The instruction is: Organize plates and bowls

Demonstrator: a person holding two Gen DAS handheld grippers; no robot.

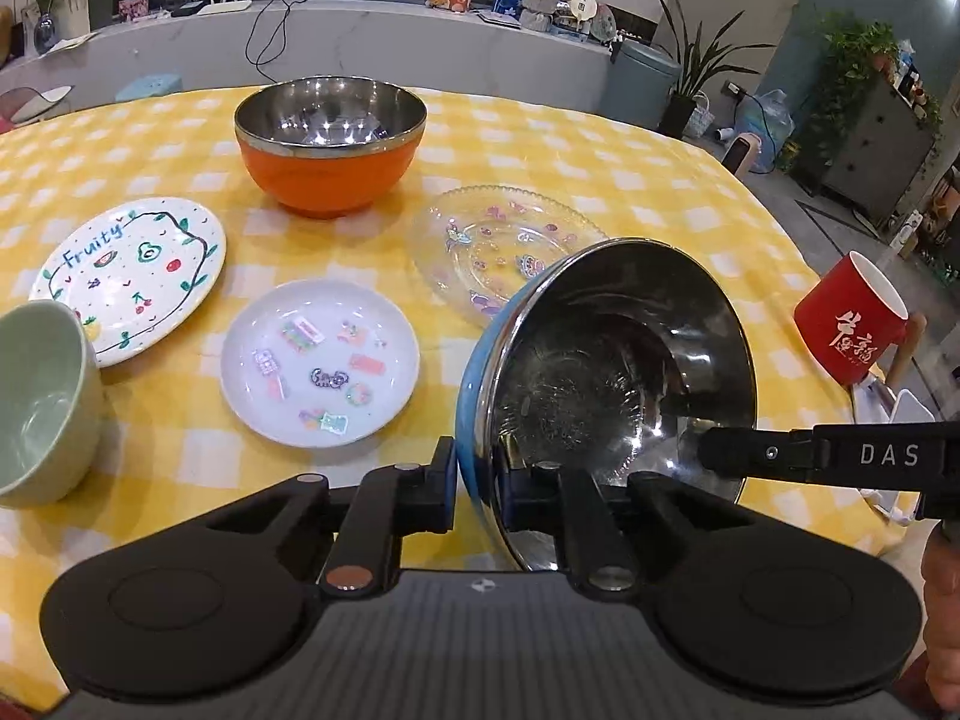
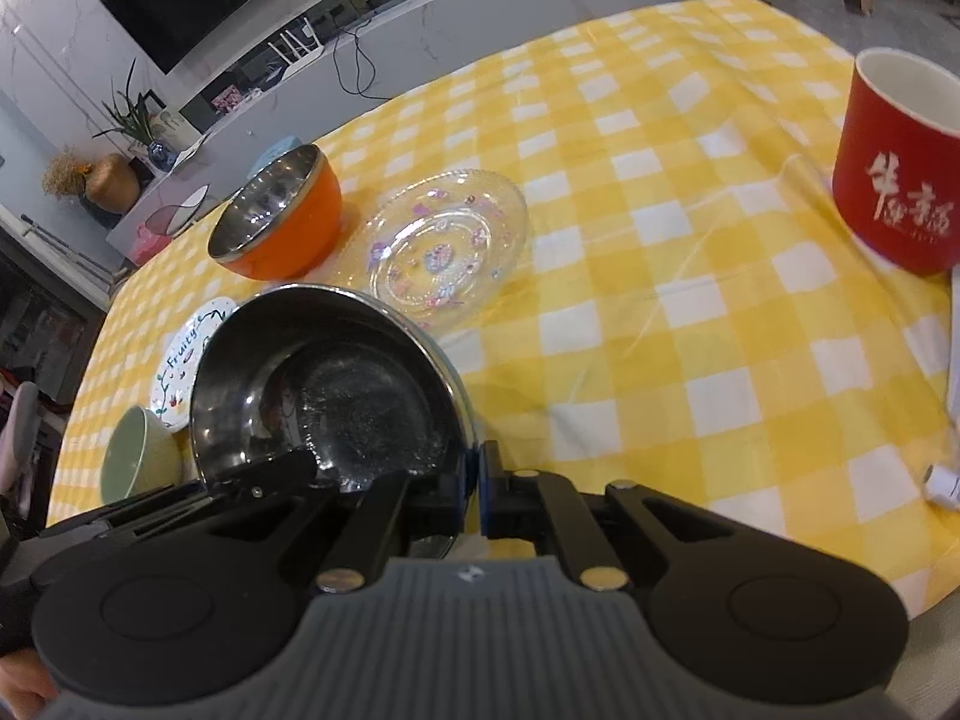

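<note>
Bare cloth (image 2: 690,276) btwn glass plate (image 2: 447,243) & red mug (image 2: 900,180) — left side crowded w/ plates, bowls.

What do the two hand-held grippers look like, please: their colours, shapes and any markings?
Both are alike. The left gripper has a grey ribbed body with a small white logo, two round black discs at its sides, and black link arms with silver pivot pins. The right gripper looks the same; its finger carries white letters "DAS". No cables or sleeves show.

Your left gripper (image 1: 477,483) and right gripper (image 2: 474,495) are matte black, with round silver pivot pins, ribbed grey bodies and white "DAS" lettering.
</note>
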